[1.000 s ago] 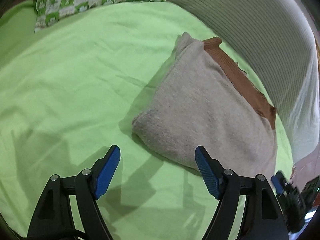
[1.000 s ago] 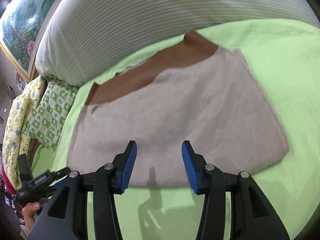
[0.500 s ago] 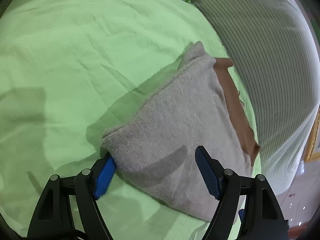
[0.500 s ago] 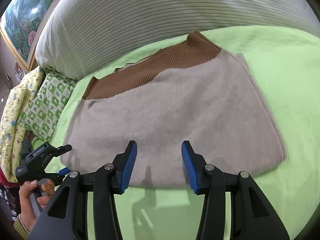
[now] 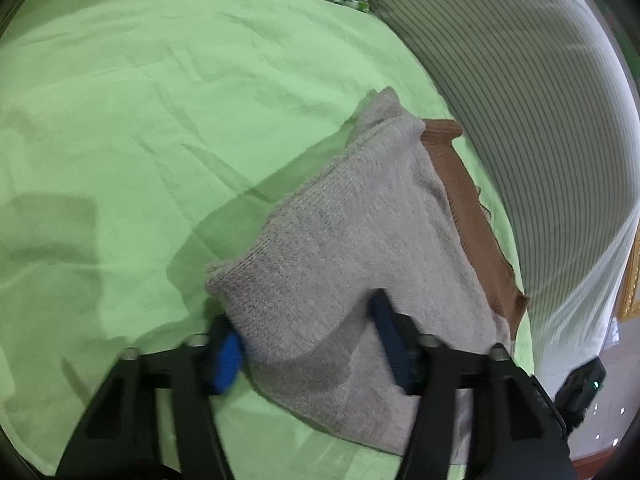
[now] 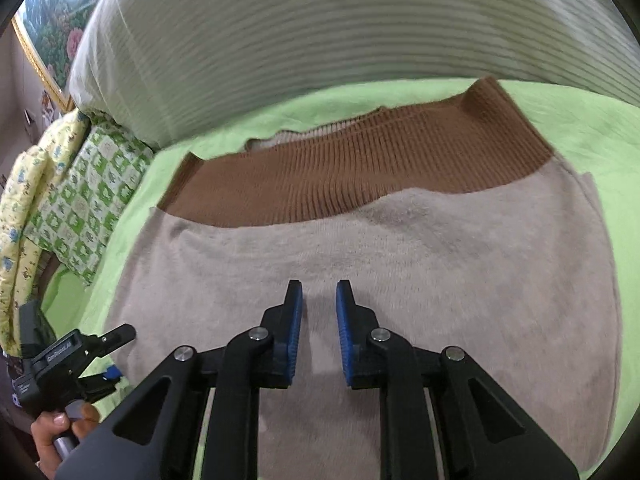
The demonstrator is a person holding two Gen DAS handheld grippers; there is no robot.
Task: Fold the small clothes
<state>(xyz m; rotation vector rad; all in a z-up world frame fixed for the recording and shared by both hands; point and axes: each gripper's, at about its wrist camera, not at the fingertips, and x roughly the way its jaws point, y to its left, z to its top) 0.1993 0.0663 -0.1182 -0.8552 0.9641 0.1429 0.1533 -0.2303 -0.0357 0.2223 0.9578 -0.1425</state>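
A folded beige knit sweater (image 5: 352, 248) with a brown ribbed hem (image 5: 464, 200) lies on the green bedsheet (image 5: 140, 120). My left gripper (image 5: 308, 340) straddles the sweater's near corner, one blue pad under the edge and one on top; its jaws are still apart and blurred. In the right wrist view the sweater (image 6: 440, 260) fills the middle, its brown hem (image 6: 360, 168) at the far side. My right gripper (image 6: 318, 300) hovers over the beige part with its jaws narrowed to a small gap, holding nothing. The left gripper also shows in the right wrist view (image 6: 108, 356), at the sweater's left edge.
A large striped white pillow (image 5: 520, 100) lies along the sweater's far side, also seen in the right wrist view (image 6: 320, 32). A green-and-white patterned pillow (image 6: 92, 200) and a yellow one (image 6: 24, 200) lie at the left. A framed painting (image 6: 48, 28) hangs behind.
My left gripper has moved in onto the sweater's corner and its jaws have narrowed around it. My right gripper has moved forward over the sweater and its jaws have closed most of the way.
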